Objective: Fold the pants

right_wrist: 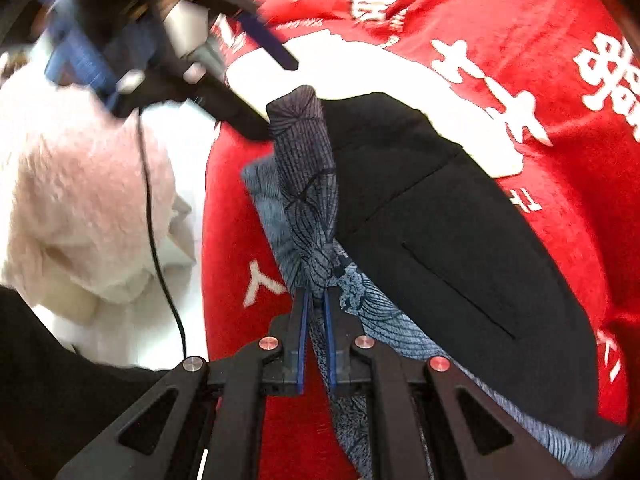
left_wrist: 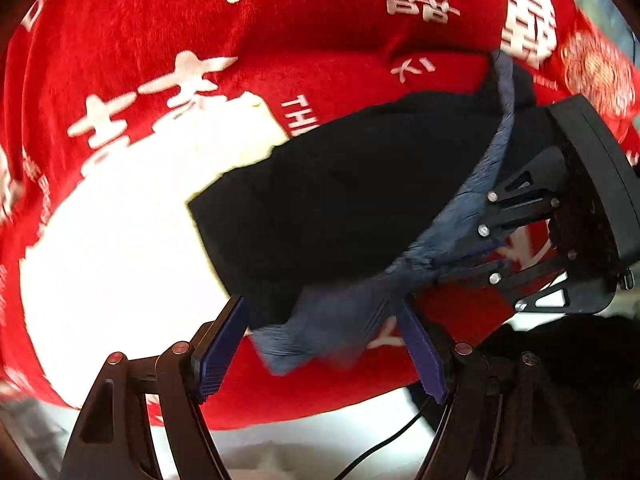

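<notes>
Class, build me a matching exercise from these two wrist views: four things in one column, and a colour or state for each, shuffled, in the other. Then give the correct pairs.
Column 1
1. left gripper
2. right gripper
3. blanket
4. fluffy garment

Column 2
A. pale pink
B. jaws shut on the waistband of the pants
C. red with white characters
D. jaws open

Pairs: 1-D, 2-B, 3-C, 4-A

black pants [right_wrist: 440, 216] with blue-grey patterned lining; red blanket [left_wrist: 320, 40], white characters
</notes>
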A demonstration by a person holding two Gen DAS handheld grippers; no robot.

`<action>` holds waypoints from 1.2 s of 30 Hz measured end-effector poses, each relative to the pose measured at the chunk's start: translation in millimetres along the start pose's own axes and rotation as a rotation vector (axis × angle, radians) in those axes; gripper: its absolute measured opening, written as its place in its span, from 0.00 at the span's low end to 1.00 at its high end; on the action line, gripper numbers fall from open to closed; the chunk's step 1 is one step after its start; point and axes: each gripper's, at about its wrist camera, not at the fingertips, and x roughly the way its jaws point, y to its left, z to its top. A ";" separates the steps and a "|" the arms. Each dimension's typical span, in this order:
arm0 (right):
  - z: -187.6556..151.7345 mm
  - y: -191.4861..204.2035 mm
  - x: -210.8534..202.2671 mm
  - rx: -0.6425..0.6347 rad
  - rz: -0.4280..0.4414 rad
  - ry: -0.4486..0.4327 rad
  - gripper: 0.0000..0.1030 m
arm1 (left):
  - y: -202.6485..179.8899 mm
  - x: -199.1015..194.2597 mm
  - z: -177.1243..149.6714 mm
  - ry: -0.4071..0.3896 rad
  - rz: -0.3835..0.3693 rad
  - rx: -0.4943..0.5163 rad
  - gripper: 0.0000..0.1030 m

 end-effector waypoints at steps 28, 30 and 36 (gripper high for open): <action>-208.6 -373.7 -224.2 1.567 -0.401 -0.178 0.79 | -121.2 77.2 116.7 -0.033 -0.198 -0.292 0.75; -216.3 -399.1 -218.4 1.636 -0.348 -0.177 0.79 | -129.8 83.0 131.0 -0.042 -0.205 -0.264 0.75; -218.7 -434.4 -184.4 1.790 -0.234 -0.075 0.79 | -142.2 113.8 134.1 -0.015 -0.218 -0.253 0.75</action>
